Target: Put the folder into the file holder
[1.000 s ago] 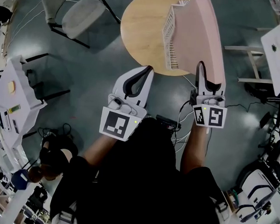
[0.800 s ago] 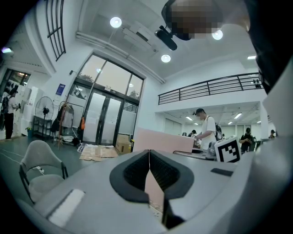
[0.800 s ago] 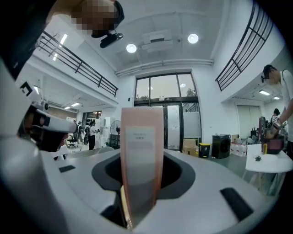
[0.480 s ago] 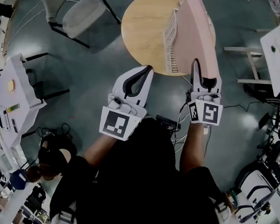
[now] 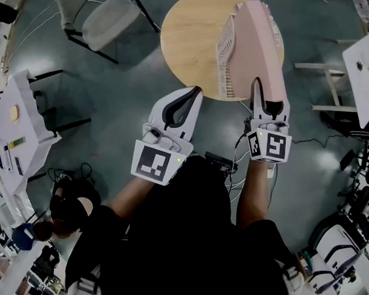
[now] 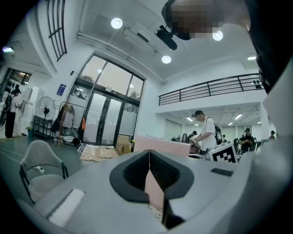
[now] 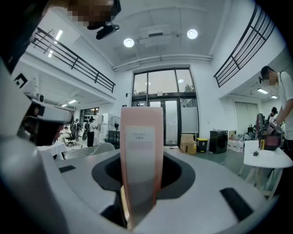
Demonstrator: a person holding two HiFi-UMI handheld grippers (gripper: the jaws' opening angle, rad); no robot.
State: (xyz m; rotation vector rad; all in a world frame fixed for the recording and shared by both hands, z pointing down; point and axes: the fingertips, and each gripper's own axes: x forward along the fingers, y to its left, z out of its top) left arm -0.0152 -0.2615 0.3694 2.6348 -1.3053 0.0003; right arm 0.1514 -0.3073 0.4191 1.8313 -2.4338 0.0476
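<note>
The pink folder (image 5: 263,49) stands on edge over the round wooden table (image 5: 187,33), its side close against the white mesh file holder (image 5: 225,50); I cannot tell whether any of it is inside. My right gripper (image 5: 268,104) is shut on the folder's near end, and in the right gripper view the folder's spine (image 7: 141,151) rises between the jaws. My left gripper (image 5: 190,95) hangs shut and empty just short of the table's near edge. In the left gripper view its jaws (image 6: 149,153) meet in a line, with the pink folder (image 6: 160,142) beyond them.
A grey chair (image 5: 98,19) stands at the far left of the table. A white desk (image 5: 19,129) is at the left and a white table (image 5: 368,61) at the right. Cables (image 5: 233,165) trail on the floor near me. A person (image 6: 208,135) stands in the background.
My right gripper has shifted slightly left and turned a little, bringing the pink folder closer alongside the file holder. The left gripper has not moved.
</note>
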